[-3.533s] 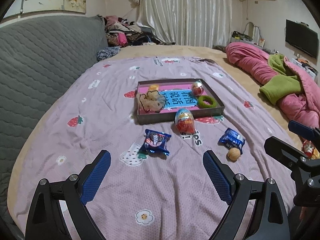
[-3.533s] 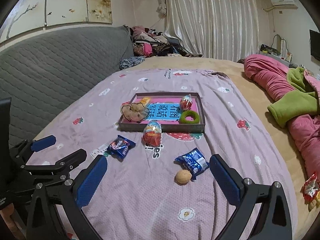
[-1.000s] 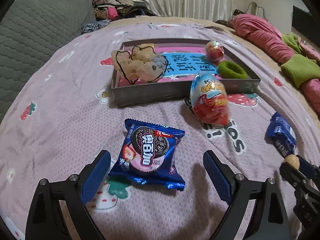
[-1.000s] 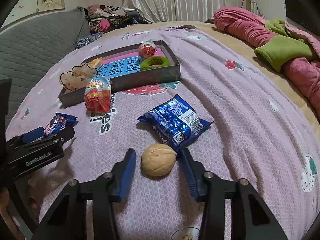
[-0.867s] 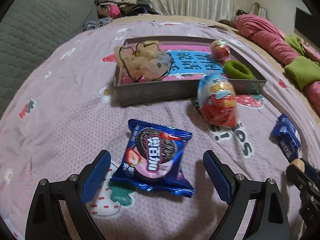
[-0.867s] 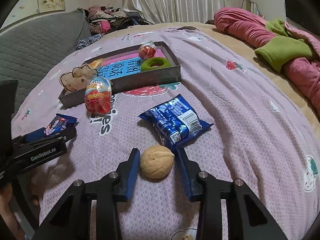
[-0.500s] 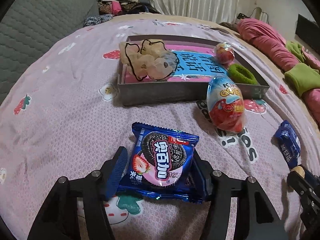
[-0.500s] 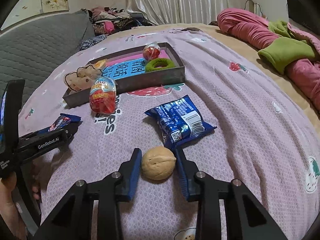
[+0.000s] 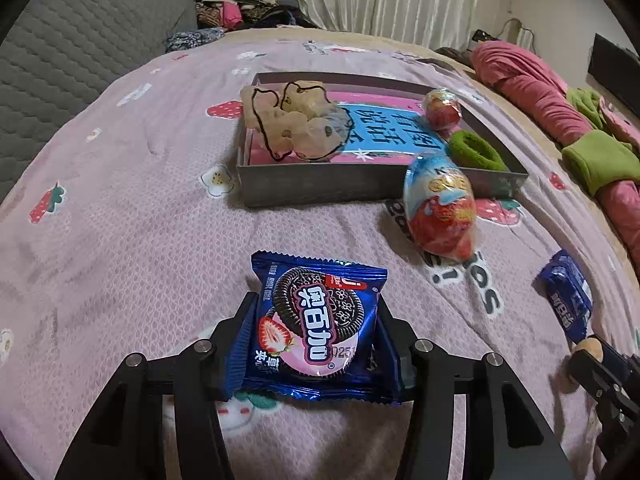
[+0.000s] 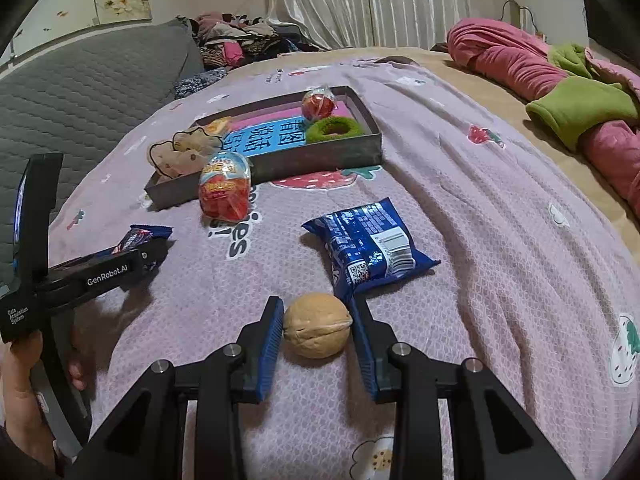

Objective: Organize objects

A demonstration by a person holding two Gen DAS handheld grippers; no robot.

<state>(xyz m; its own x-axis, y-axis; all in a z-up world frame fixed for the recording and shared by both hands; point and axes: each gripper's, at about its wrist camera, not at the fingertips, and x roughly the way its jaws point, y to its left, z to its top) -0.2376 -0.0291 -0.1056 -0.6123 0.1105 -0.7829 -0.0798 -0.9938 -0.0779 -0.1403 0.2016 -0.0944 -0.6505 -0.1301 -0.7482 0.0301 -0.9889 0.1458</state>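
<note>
Walnut (image 10: 317,325) sits on the bedspread (image 10: 500,240) between the right gripper (image 10: 316,334) pads, which press both its sides, a blue packet (image 10: 368,250) just ahead. Cookie packet (image 9: 316,326) lies between the left gripper (image 9: 314,344) jaws, which are closing, pads touching its edges. Judged step: paired pick-up; next calls for lifting both and carrying them forward to the grey tray (image 9: 360,188) beyond the wrapped egg (image 9: 440,208).
</note>
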